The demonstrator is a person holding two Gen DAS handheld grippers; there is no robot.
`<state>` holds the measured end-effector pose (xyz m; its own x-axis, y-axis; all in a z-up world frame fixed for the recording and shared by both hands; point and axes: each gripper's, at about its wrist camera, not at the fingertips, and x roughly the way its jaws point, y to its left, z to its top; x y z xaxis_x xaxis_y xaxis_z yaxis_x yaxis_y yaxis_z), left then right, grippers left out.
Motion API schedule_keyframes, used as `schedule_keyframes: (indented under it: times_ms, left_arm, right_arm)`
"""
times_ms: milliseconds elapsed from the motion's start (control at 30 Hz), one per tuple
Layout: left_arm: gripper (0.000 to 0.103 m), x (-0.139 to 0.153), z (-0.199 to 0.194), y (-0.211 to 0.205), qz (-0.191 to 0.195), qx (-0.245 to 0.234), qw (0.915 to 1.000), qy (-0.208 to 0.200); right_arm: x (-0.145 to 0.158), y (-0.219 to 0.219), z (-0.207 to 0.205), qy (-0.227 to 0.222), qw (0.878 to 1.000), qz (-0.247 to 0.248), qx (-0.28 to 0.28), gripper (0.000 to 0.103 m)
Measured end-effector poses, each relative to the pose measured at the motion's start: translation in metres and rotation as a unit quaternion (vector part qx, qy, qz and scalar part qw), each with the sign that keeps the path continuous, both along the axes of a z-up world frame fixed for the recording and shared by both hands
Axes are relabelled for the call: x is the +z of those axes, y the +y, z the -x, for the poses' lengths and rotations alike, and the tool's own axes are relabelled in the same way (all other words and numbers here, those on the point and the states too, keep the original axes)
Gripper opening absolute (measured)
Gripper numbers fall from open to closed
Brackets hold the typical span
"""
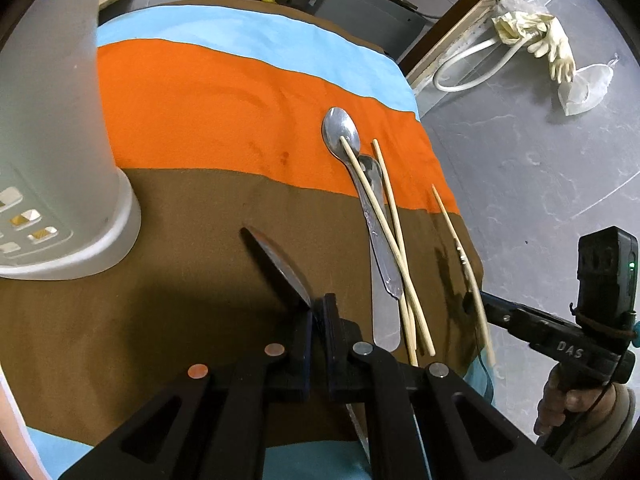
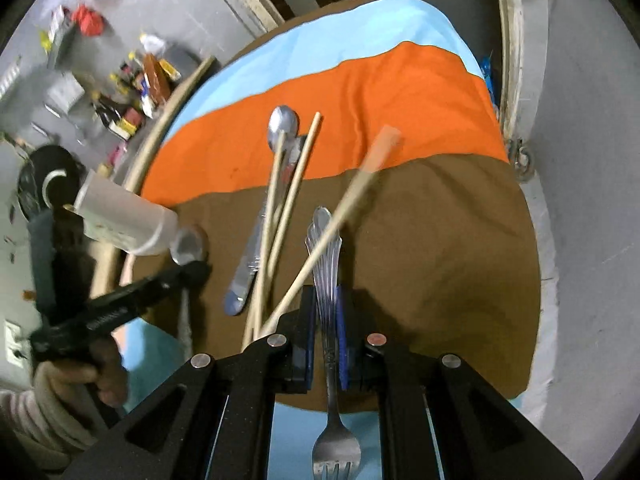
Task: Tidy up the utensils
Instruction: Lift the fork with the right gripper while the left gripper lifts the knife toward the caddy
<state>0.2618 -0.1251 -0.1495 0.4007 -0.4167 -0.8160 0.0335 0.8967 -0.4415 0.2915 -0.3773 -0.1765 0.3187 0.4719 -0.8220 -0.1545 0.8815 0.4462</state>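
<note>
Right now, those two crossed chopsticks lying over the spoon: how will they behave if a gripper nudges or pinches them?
The chopsticks look thin, round and wooden, so they are probably light and apt to roll on the cloth. They rest across the spoon and each other, so a nudge likely pivots or scatters them. They look straight and stiff, though a narrow pinch could let them slip.

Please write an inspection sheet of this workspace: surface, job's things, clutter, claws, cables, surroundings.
Surface: striped cloth in blue, orange and brown.
Job's things: spoon, knife and two chopsticks piled together; white holder stands apart.
Clutter: nothing seen.
Claws: left claw shut on a spoon; right claw shut on a fork, with a chopstick beside it.
Cables: white hose on the floor.
Surroundings: grey floor, pale gloves.
</note>
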Motion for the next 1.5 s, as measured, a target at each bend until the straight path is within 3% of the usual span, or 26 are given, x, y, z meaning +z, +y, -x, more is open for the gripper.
schedule_keyframes:
  times_ms: [167,333,567,900,1200,1500]
  left_arm:
    - [0.004,0.005,0.005,-0.002,0.000,-0.010,0.9999,-0.008]
    - [0.003,0.016,0.013,-0.002,-0.004,-0.020,0.9992,-0.034]
    - [0.003,0.045,0.041,0.016,-0.014,0.005,0.9935,-0.113]
    - [0.003,0.084,0.069,0.046,-0.035,0.030,0.9816,-0.185]
    - [0.003,0.120,0.078,0.066,-0.033,0.031,0.9693,-0.242]
    - [0.003,0.162,0.085,0.096,-0.007,0.029,0.9552,-0.295]
  right_arm:
    - [0.004,0.013,0.017,-0.015,1.000,-0.001,0.007,0.008]
    - [0.011,0.025,0.032,-0.035,0.999,-0.038,0.008,0.008]
    - [0.023,0.044,0.042,-0.077,0.995,-0.067,0.020,0.008]
    - [0.045,0.081,0.061,-0.167,0.982,-0.085,0.037,0.008]
    - [0.107,0.104,0.078,-0.288,0.955,-0.067,0.024,0.008]
    - [0.176,0.128,0.078,-0.364,0.930,-0.055,0.019,0.008]
